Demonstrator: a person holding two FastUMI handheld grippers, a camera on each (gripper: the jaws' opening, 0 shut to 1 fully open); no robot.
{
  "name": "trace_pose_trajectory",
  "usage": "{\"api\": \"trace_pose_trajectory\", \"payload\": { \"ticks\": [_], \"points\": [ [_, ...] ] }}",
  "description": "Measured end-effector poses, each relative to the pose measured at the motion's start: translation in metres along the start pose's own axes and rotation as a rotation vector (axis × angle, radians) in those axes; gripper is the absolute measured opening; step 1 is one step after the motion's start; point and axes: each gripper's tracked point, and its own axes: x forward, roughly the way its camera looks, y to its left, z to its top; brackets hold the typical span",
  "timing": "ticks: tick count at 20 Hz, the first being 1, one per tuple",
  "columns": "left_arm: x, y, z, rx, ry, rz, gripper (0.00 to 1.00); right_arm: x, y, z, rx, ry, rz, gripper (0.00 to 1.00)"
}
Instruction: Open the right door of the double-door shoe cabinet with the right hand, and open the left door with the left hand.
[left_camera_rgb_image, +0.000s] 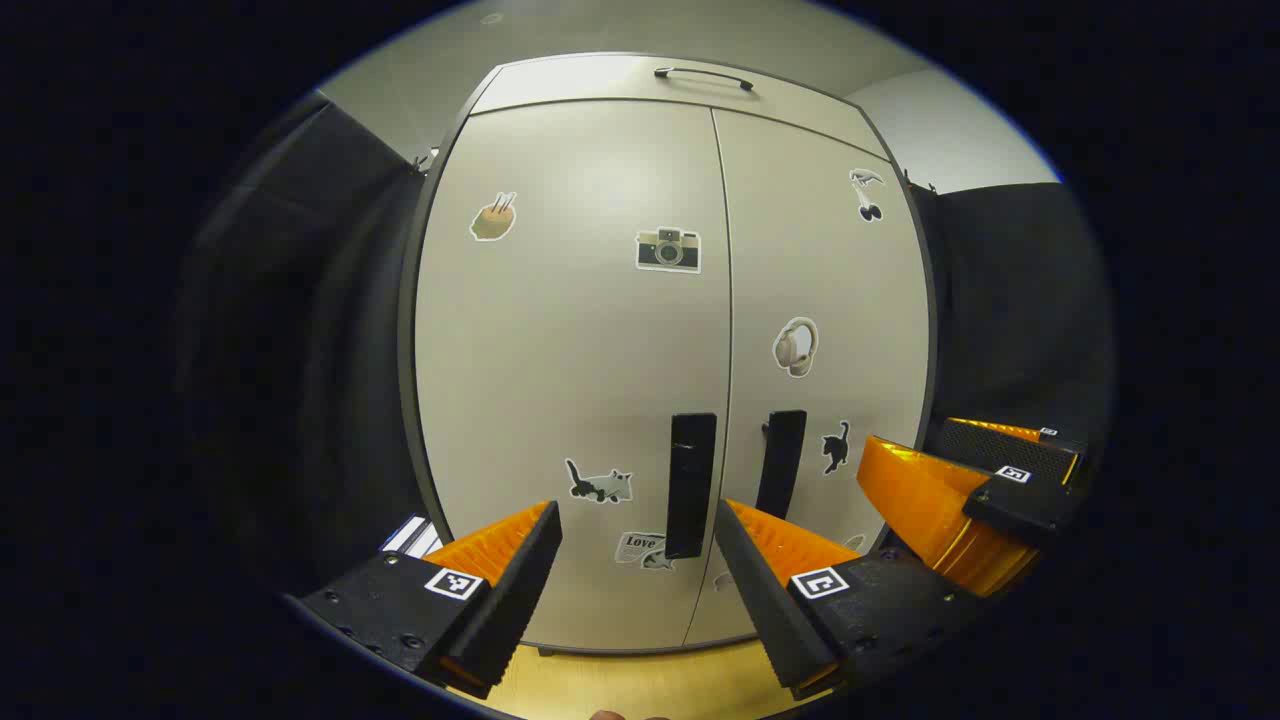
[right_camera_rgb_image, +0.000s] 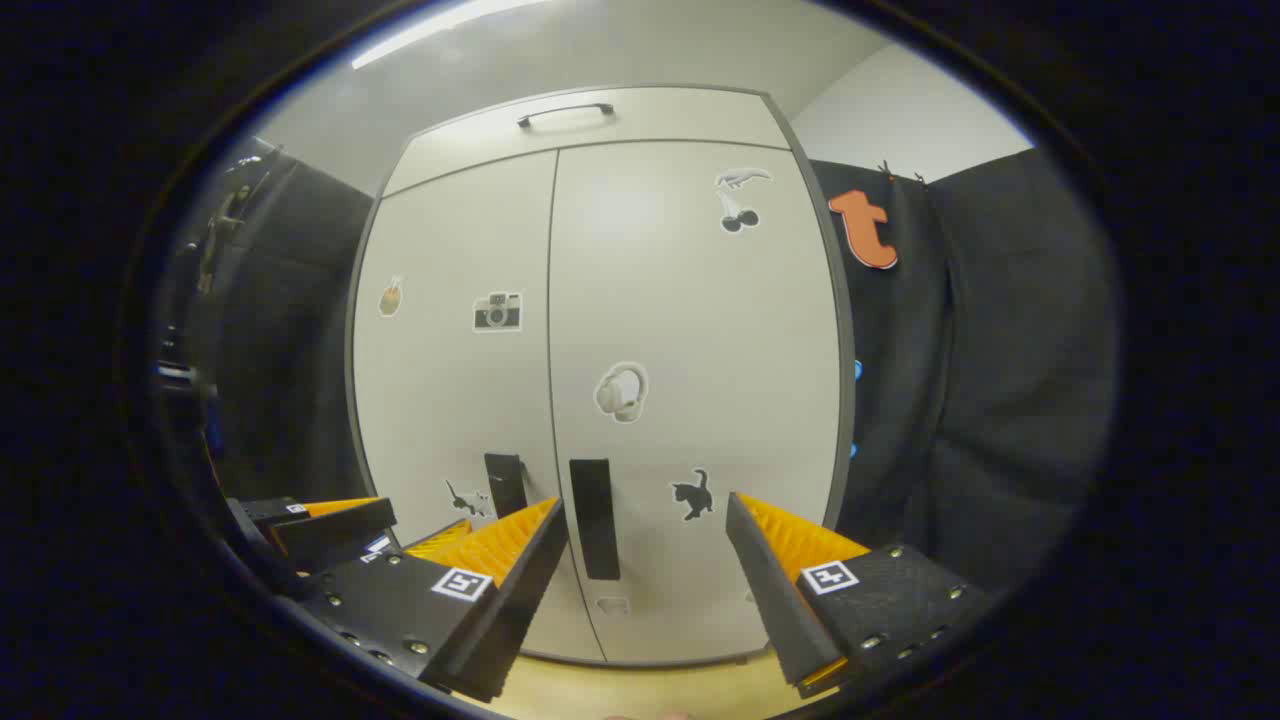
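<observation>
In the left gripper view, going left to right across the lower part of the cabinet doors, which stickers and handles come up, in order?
Walking cat sticker → left door handle → right door handle → sitting cat sticker → the right gripper at the edge.

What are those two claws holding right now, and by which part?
Nothing. The left gripper and the right gripper both hang open, short of the shut cabinet's left handle and right handle.
</observation>
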Motion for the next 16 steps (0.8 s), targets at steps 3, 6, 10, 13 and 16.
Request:
{"api": "trace_pose_trajectory", "payload": {
  "ticks": [3,6,10,13,16],
  "points": [
    [0.003,0.005,-0.004,-0.021,0.014,0.02,0.96,0.003,0.008,-0.005,0.002,0.015,0.034,0.97],
    [0.008,0.007,-0.007,-0.033,0.021,0.028,0.96,0.005,0.008,-0.006,-0.035,0.009,0.03,0.96],
    [0.011,0.013,-0.007,-0.027,0.02,0.039,0.96,0.01,0.012,-0.005,-0.036,0.009,0.034,0.96],
    [0.011,0.017,-0.008,-0.025,0.017,0.045,0.96,0.013,0.009,-0.009,-0.027,0.021,0.025,0.96],
    [0.01,0.023,-0.006,-0.035,0.009,0.057,0.96,0.018,0.007,-0.015,-0.031,0.037,0.012,0.96]
  ]
}}
